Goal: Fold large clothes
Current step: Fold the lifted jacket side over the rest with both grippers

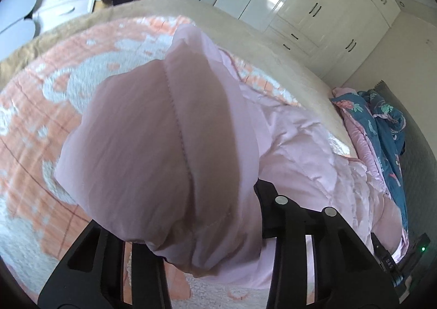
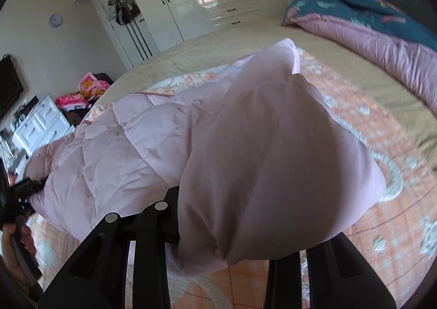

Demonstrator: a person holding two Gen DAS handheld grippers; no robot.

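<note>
Black jaws of the left gripper (image 1: 191,229) fill the bottom of its own view, closed down on a thick bunch of the pink padded jacket (image 1: 169,145); the puffy cloth bulges out past the fingers and hides their tips, so the hold is a narrow pinch on fabric, not a full close. Seen from the other side, the right gripper (image 2: 240,238) does the same: its jaws are drawn in on another bunched part of the jacket (image 2: 245,161), which billows over the fingers. At the far left edge of the right view a hand (image 2: 19,238) holds the other tool.

Between the two grips the jacket stretches across, quilted and creased, partly lifted off the orange and white blanket (image 1: 49,123) that covers the bed (image 2: 273,35). How much of it touches the blanket I cannot tell. A blue flowered quilt (image 2: 368,16) lies bunched well apart at the head of the bed, and white wardrobes (image 1: 314,8) stand beyond.

By my judgement the fold is at an early stage: the jacket is gripped at two places and raised, but no neat crease or stacked layer shows yet. Carrying one edge over, laying it flat and smoothing the bulk all seem left to do.
</note>
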